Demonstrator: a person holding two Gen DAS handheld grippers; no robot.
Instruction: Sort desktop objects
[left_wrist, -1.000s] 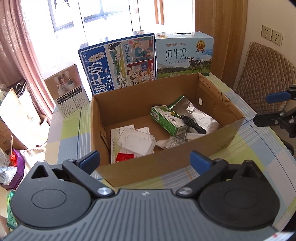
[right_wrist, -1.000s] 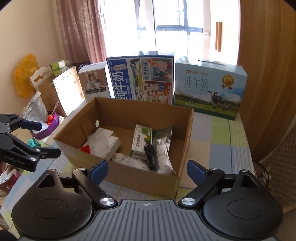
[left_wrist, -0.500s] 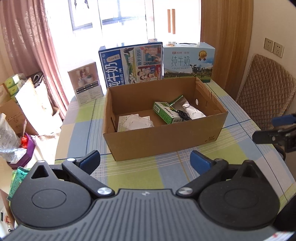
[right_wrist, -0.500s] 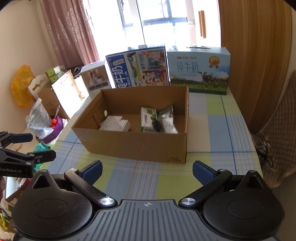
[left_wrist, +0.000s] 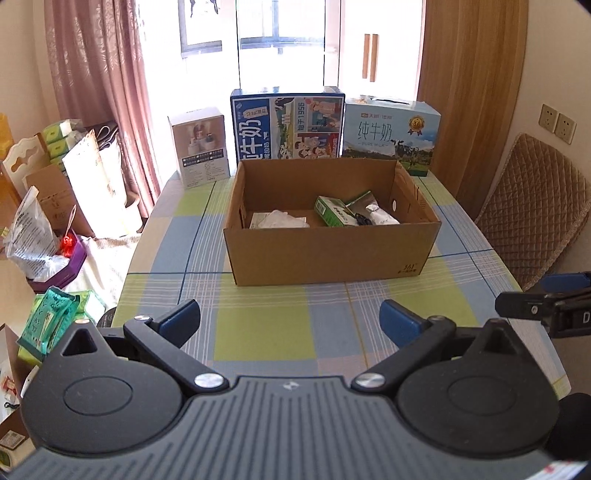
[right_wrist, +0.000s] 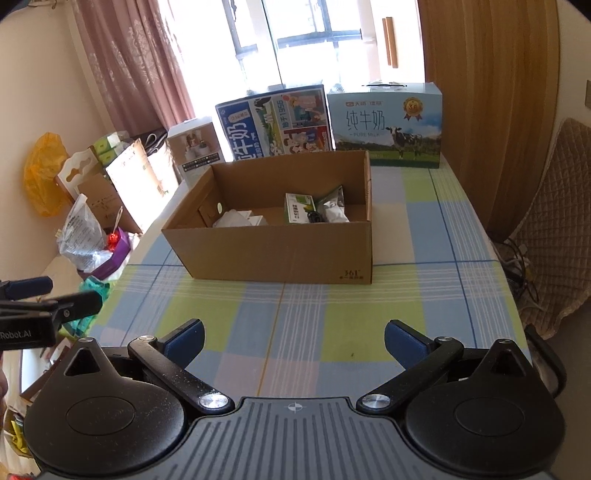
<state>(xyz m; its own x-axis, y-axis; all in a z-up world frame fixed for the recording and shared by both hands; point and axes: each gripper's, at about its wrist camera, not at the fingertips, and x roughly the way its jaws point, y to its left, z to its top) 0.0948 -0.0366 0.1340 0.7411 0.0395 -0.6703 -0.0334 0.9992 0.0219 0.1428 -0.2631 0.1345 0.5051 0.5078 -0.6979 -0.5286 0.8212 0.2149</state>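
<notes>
An open cardboard box (left_wrist: 332, 254) (right_wrist: 280, 251) stands mid-table on the checked tablecloth. Inside lie a green and white carton (left_wrist: 332, 210) (right_wrist: 298, 208), a silver foil pouch (left_wrist: 373, 210) (right_wrist: 332, 206), a small black item (left_wrist: 362, 220) and white packets (left_wrist: 280, 219) (right_wrist: 240, 220). My left gripper (left_wrist: 290, 319) is open and empty over the near tablecloth, well short of the box. My right gripper (right_wrist: 295, 338) is open too, with nothing between its fingers, also back from the box. Each gripper's tip shows at the edge of the other's view.
Two blue milk cartons (left_wrist: 288, 127) (left_wrist: 391, 136) and a white product box (left_wrist: 199, 146) stand behind the cardboard box. A quilted brown chair (left_wrist: 532, 206) is at the right. Bags and cartons (left_wrist: 55, 229) clutter the floor at the left.
Both grippers have pulled back from the cardboard box, which now looks smaller and farther away. More tablecloth shows in front of it. Both stay open and empty.
</notes>
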